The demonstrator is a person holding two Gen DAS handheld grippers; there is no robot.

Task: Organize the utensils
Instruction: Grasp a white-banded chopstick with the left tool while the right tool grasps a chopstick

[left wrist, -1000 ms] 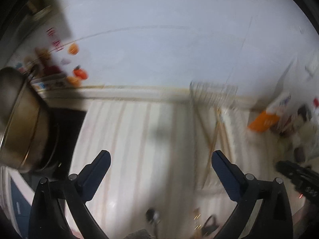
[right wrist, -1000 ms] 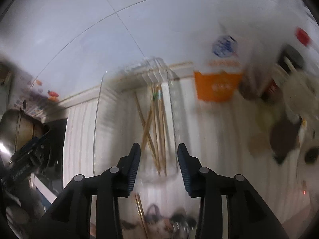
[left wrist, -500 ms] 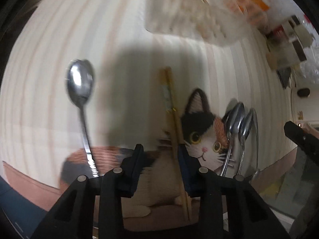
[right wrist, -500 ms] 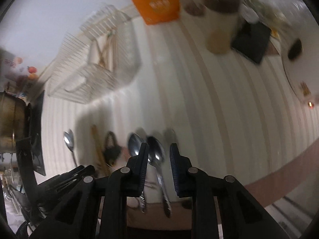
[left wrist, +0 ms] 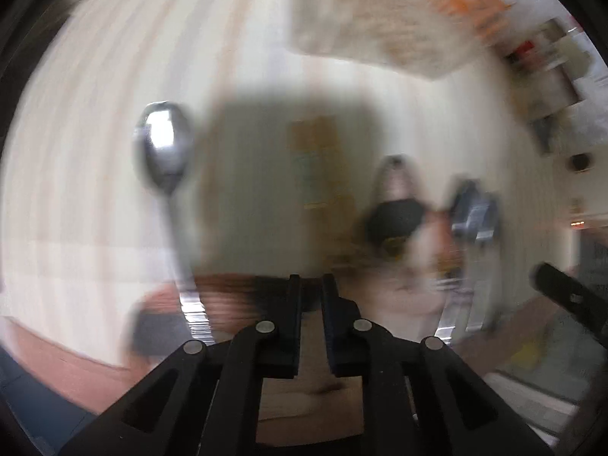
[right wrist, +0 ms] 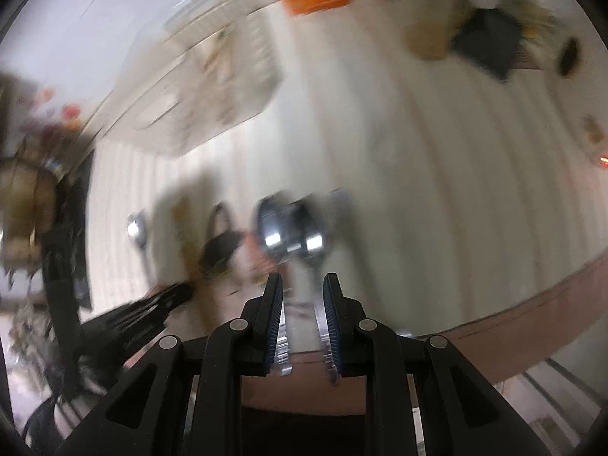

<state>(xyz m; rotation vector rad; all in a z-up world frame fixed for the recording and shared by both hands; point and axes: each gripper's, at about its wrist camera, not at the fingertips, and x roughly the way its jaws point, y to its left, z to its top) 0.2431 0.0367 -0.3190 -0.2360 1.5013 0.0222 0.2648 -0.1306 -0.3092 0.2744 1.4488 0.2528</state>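
Both grippers have dropped to the table, left gripper (left wrist: 311, 285) clenched near the chopsticks (left wrist: 315, 163), right gripper (right wrist: 303, 288) grasping 2 spoons (right wrist: 290, 228); the rack (right wrist: 212, 79) awaits 3 spoons.

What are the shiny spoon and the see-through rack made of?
The spoon looks like polished metal, probably steel: its bowl is silvery and mirrors a bright patch of light. The rack looks like clear plastic, since the striped counter shows faintly through it, though blur makes that less certain.
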